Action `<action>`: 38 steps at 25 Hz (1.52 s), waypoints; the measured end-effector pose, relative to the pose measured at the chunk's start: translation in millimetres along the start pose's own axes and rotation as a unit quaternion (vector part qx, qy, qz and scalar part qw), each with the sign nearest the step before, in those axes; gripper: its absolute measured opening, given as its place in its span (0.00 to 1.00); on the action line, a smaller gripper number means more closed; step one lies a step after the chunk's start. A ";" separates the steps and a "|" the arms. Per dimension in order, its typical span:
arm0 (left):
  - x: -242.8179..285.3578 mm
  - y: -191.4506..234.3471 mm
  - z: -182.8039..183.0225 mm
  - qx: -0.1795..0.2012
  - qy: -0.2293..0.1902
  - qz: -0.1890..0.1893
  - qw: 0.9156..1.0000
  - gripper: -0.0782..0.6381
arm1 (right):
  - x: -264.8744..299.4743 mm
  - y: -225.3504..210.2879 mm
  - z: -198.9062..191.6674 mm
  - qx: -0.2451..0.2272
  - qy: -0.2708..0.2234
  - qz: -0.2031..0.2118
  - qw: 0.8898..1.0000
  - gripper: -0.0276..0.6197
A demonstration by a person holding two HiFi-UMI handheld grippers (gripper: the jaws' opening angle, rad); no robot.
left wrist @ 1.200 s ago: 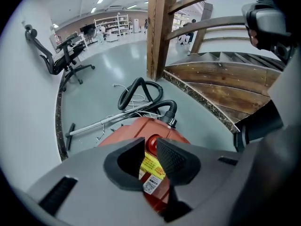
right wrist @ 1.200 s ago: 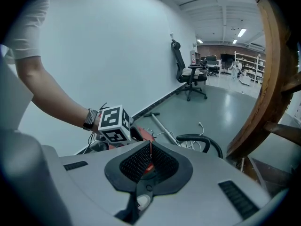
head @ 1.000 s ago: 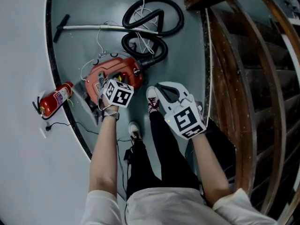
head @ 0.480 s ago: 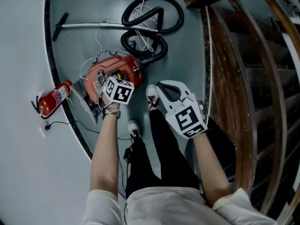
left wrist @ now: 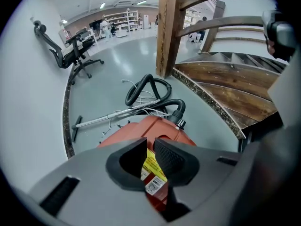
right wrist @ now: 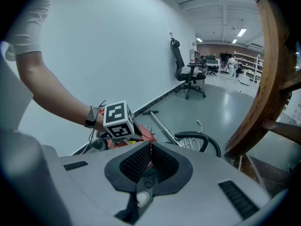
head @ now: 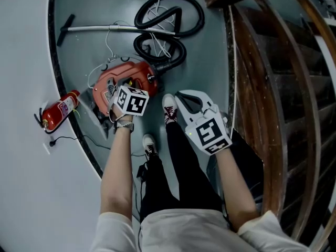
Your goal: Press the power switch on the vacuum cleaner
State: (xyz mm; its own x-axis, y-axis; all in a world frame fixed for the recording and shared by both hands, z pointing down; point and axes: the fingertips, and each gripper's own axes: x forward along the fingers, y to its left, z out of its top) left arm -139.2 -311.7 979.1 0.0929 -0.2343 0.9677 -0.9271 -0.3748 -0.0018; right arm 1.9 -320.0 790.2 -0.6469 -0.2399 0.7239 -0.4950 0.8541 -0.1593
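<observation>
While you hold the left gripper [left wrist: 150, 145] low over the vacuum cleaner [left wrist: 157, 126], the press itself does not look finished, as far as these views can show. The red body of the machine lies on the grey floor [head: 210, 62] at the left of the scene, just beyond your feet, and its black hose [left wrist: 179, 106] runs away from the far end and curls in loops further off. The jaws of the left gripper stand a little apart, with only a narrow slit between the tips and nothing gripped; through this slit you see a yellow label [left wrist: 151, 166] on the top of the red body. I cannot make out the power switch in any view, and I cannot tell if the tips already touch the casing or only hang just above it. My judgement is that the approach is done and the real work remains: to find the switch under the tips and push down on it. The right gripper [right wrist: 149, 147] has no part in this now; its jaws are pressed together on nothing and it hovers at the right, over your legs and well apart from the machine. A red fire extinguisher [head: 60, 109] lies by the wall at the left, near the vacuum cleaner but not touching it.
</observation>
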 end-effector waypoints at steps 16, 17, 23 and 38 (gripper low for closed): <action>-40.4 -6.7 6.5 0.028 -0.057 -0.004 0.998 0.11 | -16.3 -1.8 11.4 -0.013 -0.001 -0.014 1.000 0.09; -46.2 -6.7 8.5 0.032 -0.063 -0.003 0.997 0.11 | -18.2 -0.2 13.5 -0.016 -0.002 -0.015 1.000 0.09; -89.9 -15.3 15.6 0.058 -0.099 0.000 0.993 0.11 | -36.0 9.7 26.4 -0.030 -0.011 -0.023 0.999 0.09; -214.7 -32.1 26.3 0.095 -0.200 -0.024 0.975 0.11 | -93.4 36.1 57.7 -0.044 -0.038 -0.051 0.997 0.09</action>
State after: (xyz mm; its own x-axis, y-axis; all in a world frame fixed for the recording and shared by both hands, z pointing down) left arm -119.9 -273.0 764.8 0.3036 -0.5297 0.7920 -0.8378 -0.5443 -0.0429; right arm 11.0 -293.3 678.1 -0.6396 -0.3582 0.6802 -0.5091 0.8603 -0.0257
